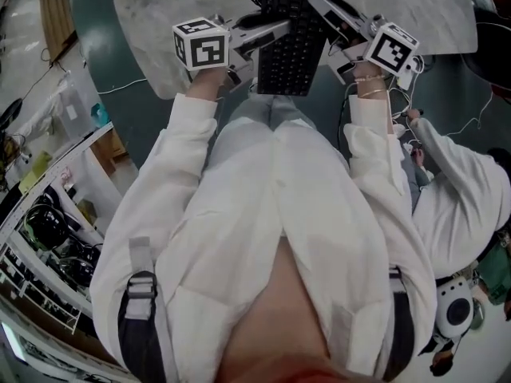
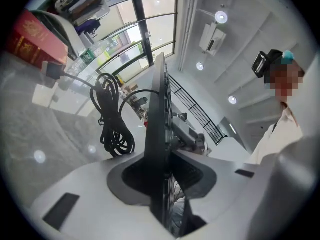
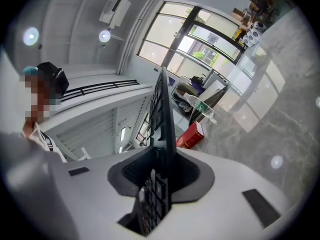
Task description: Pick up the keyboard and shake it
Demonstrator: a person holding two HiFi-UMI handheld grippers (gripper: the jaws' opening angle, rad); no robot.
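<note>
A black keyboard (image 1: 291, 38) is held edge-on between both grippers, over the near rim of the marble table (image 1: 160, 22). My left gripper (image 1: 267, 42) clamps its left side and my right gripper (image 1: 326, 26) its right side. In the left gripper view the keyboard (image 2: 159, 134) stands as a thin dark slab running up from between the pads of the left gripper (image 2: 162, 184). The right gripper view shows the keyed face of the keyboard (image 3: 164, 114) wedged between the pads of the right gripper (image 3: 160, 179). Both pairs of pads press on the keyboard.
A coiled black cable (image 2: 112, 119) lies on the table beyond the keyboard, with a red book (image 2: 35, 39) further back. A red box (image 3: 192, 134) stands on the far side. Another person (image 1: 455, 182) sits close at the right. Shelving (image 1: 48, 238) fills the left floor.
</note>
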